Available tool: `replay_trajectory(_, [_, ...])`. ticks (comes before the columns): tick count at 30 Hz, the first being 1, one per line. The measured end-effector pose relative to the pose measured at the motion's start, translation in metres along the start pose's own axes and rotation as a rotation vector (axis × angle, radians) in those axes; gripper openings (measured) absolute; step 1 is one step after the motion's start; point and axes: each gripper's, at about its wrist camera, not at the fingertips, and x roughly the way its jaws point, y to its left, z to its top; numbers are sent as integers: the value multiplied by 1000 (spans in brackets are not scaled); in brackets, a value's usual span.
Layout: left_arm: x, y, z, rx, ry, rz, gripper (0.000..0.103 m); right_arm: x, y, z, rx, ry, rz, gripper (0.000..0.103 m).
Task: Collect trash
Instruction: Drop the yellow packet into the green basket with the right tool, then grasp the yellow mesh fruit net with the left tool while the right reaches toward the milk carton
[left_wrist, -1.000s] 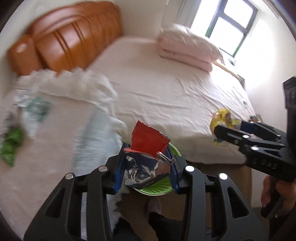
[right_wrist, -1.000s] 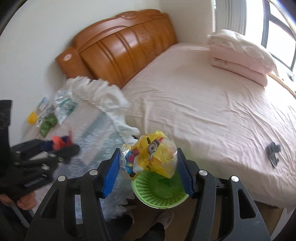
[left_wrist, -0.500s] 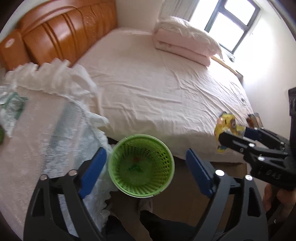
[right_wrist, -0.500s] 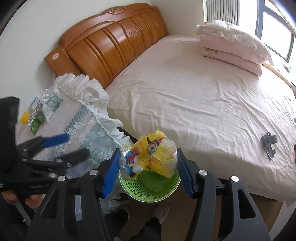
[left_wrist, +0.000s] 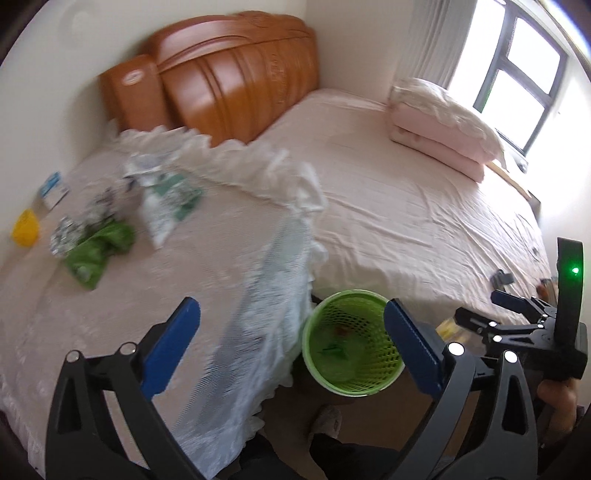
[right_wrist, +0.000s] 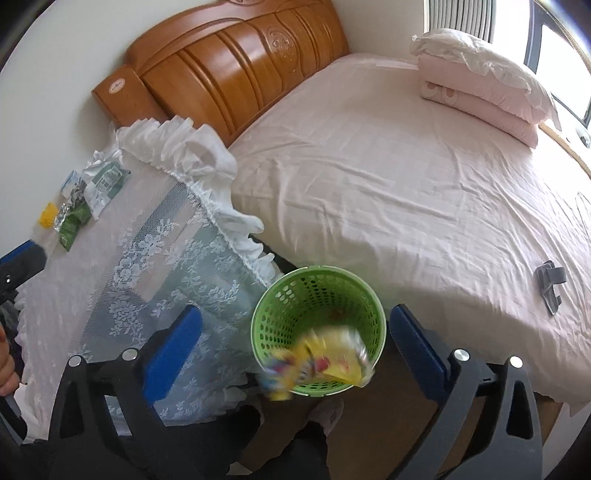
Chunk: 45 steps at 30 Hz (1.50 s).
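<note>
A green mesh trash basket (left_wrist: 352, 349) (right_wrist: 317, 328) stands on the floor between the bed and a lace-covered table. My left gripper (left_wrist: 291, 347) is open and empty, above the table's edge and the basket. My right gripper (right_wrist: 295, 345) is open above the basket; a yellow cartoon snack wrapper (right_wrist: 319, 363) is blurred, falling at the basket's near rim. The right gripper also shows in the left wrist view (left_wrist: 517, 314). Several pieces of trash lie at the table's far left: a green wrapper (left_wrist: 98, 253) (right_wrist: 72, 223), a white-green packet (left_wrist: 170, 205) (right_wrist: 103, 184), a yellow object (left_wrist: 26, 227) (right_wrist: 48, 216).
The bed (right_wrist: 406, 177) with pink sheet, folded bedding and pillow (right_wrist: 484, 96) fills the right side, with a wooden headboard (right_wrist: 229, 77) behind. A small grey object (right_wrist: 550, 284) lies on the bed. The lace table cloth (right_wrist: 147, 258) hangs beside the basket. My legs are below.
My left gripper opened and dropped its red and silver wrapper into the basket, then swung left over the table. My right gripper has just opened and the yellow wrapper is falling.
</note>
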Motion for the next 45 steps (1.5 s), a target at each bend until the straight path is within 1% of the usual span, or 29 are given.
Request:
replay_trajectory(7, [-12, 48, -17, -77, -5, 75, 95, 4, 23, 4, -34, 9, 22, 101])
replay_trajectory(12, [-19, 79, -22, -145, -19, 117, 95, 6, 45, 8, -80, 11, 39, 101])
replay_trajectory(20, [-26, 107, -31, -195, -25, 164, 95, 10, 80, 14, -139, 17, 82, 101])
replay_trajectory(26, [-32, 138, -34, -244, -30, 203, 95, 11, 125, 25, -186, 11, 134, 101])
replay_trajectory(27, [-33, 151, -33, -262, -32, 221, 95, 11, 132, 28, -195, 9, 142, 101])
replay_trajectory(29, [-33, 170, -30, -291, -40, 246, 95, 11, 157, 36, -228, 0, 167, 101])
replay_trajectory(31, [-33, 198, -24, -335, -53, 283, 95, 12, 182, 43, -258, -7, 189, 101])
replay_trajectory(33, [-31, 229, -17, -376, -76, 329, 95, 14, 206, 51, -284, -13, 212, 101])
replay_trajectory(34, [-28, 246, -12, -394, -84, 358, 95, 16, 224, 58, -301, -17, 229, 101])
replay_trajectory(35, [-25, 259, -8, -406, -84, 380, 95, 18, 234, 62, -309, -19, 237, 101])
replay_trajectory(38, [-6, 316, 9, -470, -99, 458, 95, 28, 276, 77, -341, -22, 263, 101])
replay_trajectory(39, [0, 329, 14, -488, -102, 466, 95, 32, 286, 81, -347, -22, 268, 101])
replay_trajectory(40, [11, 351, 21, -519, -99, 483, 95, 37, 303, 86, -357, -23, 276, 101])
replay_trajectory(41, [17, 362, 24, -534, -98, 490, 95, 40, 313, 88, -363, -22, 282, 101])
replay_trajectory(45, [62, 424, 45, -606, -88, 537, 95, 62, 359, 101, -397, -3, 291, 101])
